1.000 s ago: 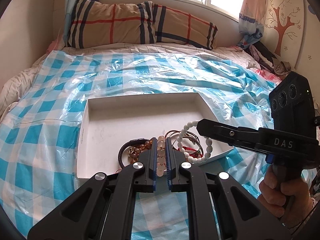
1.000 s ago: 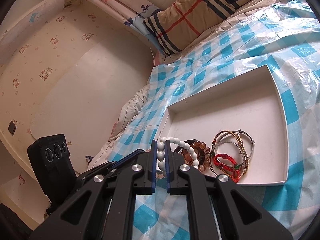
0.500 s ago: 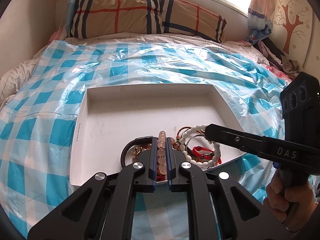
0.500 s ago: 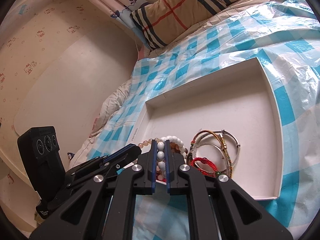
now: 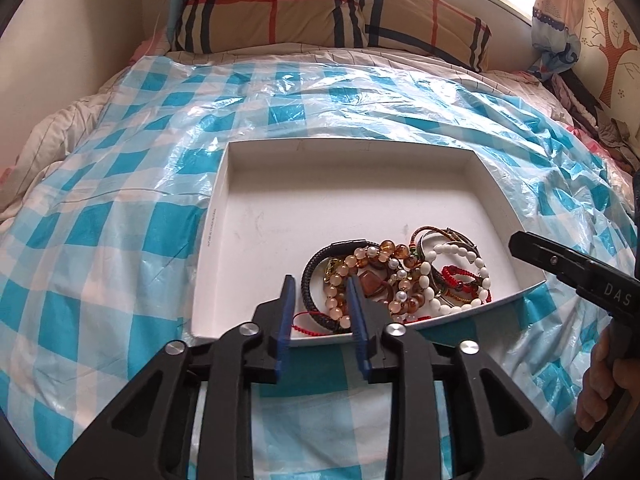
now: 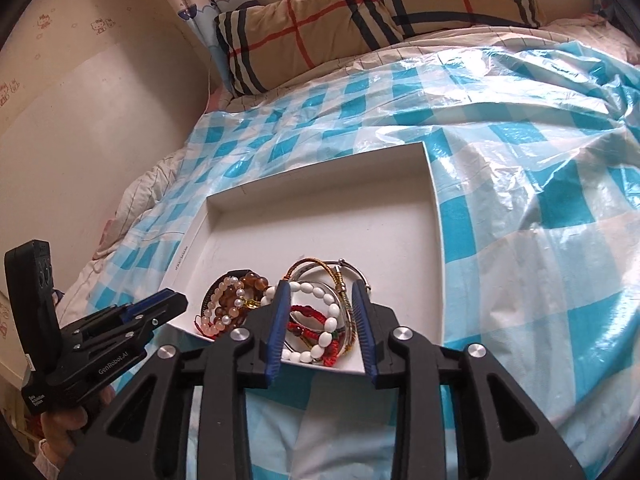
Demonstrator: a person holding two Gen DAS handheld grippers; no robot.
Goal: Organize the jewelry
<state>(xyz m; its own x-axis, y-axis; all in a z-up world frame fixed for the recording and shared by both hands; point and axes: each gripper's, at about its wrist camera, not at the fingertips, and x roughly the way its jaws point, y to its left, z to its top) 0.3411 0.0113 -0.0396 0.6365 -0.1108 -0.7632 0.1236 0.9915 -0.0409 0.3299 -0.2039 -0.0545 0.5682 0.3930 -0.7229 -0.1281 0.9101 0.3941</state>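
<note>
Heaped bracelets in white tray

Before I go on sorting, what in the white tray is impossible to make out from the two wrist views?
- Near rim of the shallow white tray: left wrist view, covered by the left gripper; jaws have just opened, nothing clamped.
- Tangled bead bracelets: overlapping, count unclear.
- White oval-bead bracelet: right wrist view, partly behind the right gripper, which has also just opened.
</note>
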